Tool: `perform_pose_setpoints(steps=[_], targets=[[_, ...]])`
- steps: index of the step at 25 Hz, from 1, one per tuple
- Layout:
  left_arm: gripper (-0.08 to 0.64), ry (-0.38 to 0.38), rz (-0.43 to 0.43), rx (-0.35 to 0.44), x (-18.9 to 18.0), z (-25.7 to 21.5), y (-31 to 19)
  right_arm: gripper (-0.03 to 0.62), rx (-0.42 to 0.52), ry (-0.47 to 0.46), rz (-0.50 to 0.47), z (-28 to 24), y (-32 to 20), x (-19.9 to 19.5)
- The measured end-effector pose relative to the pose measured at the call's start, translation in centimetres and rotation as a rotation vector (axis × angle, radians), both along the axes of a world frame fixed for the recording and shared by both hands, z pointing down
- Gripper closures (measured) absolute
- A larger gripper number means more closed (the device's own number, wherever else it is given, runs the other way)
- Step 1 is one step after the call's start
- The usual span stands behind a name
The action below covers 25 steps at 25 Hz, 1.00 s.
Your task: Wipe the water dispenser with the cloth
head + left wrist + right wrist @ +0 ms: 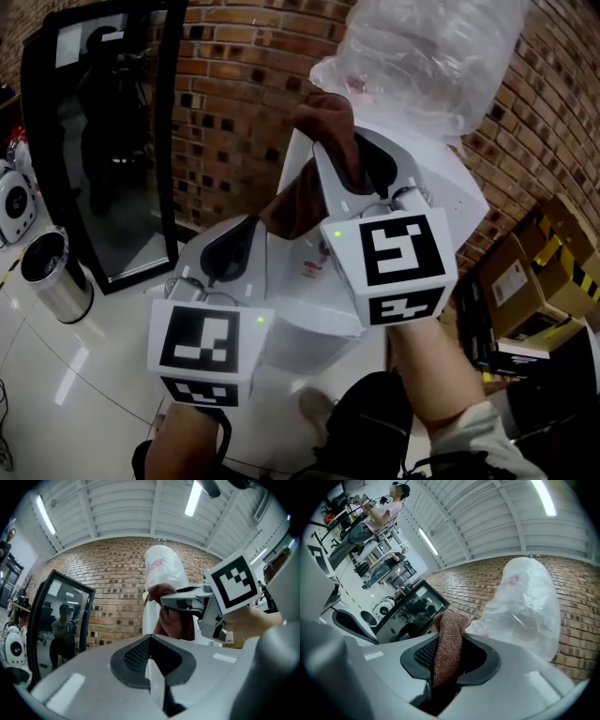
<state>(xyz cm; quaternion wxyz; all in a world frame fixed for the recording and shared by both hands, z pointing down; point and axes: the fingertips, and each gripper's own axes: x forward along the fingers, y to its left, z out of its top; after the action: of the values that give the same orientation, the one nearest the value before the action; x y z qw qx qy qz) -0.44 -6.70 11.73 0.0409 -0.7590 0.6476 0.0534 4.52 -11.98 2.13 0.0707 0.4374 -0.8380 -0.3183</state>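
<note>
Right jaws: the right gripper (447, 660) has its 2 jaws clamped on the cloth (449, 639), a brown terry strip that fills the gap between the pads and bulges out past the tips.
Left jaws: the left gripper (150, 656) has its pads pressed together with nothing between them. It sits lower than the right gripper and to its left.
Cloth's place: up at the water dispenser (450, 187), by the white top panel just under the bagged bottle (427, 56), with a tail hanging below the jaws. I cannot tell whether the cloth presses on the panel.
Step in hand: probably bringing the cloth onto the dispenser's upper face to wipe it.
Doing it well: lead with the bulging fold so that terry meets the panel rather than the hard jaw tips. Keep the clamp firm, since the strip is thick and could slide out under drag. Stroke in overlapping passes from the top downward.
Left gripper's part: being empty, it could steady the white body, or else stay out of the wiping path.
Risk: the thin plastic over the bottle lies close to the jaws and could snag. The loose tail may catch on an edge.
Surroundings: a brick wall (234, 94) stands behind the dispenser and a glass-door cabinet (103, 141) to its left.
</note>
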Motion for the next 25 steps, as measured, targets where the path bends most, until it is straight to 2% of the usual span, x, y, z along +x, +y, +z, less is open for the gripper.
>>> perform_pose_setpoints(steps=[7,12,16,19,22,25], targets=[[0.560,0.078,0.083,0.028,3.7,-0.9,-1.0,0.471,0.011,-0.062,0.134,0.1,0.3,8.8],[0.560,0.055,0.121,0.030,6.3,-0.7,-1.0,0.471,0.022,-0.081,0.255,0.4,0.2,16.5],[0.560,0.045,0.120,0.003,7.3,0.8,-0.8,0.471,0.008,-0.119,0.311,1.2,0.4,20.5],[0.560,0.004,0.111,-0.036,7.9,3.7,-0.4,0.472,0.006,-0.145,0.329,1.8,0.5,22.4],[0.560,-0.052,0.089,-0.121,8.4,8.8,0.3,0.472,-0.015,-0.175,0.354,2.9,0.3,24.2],[0.560,-0.033,0.082,-0.201,8.3,11.8,0.6,0.474,-0.043,-0.212,0.352,3.9,-0.1,25.4]])
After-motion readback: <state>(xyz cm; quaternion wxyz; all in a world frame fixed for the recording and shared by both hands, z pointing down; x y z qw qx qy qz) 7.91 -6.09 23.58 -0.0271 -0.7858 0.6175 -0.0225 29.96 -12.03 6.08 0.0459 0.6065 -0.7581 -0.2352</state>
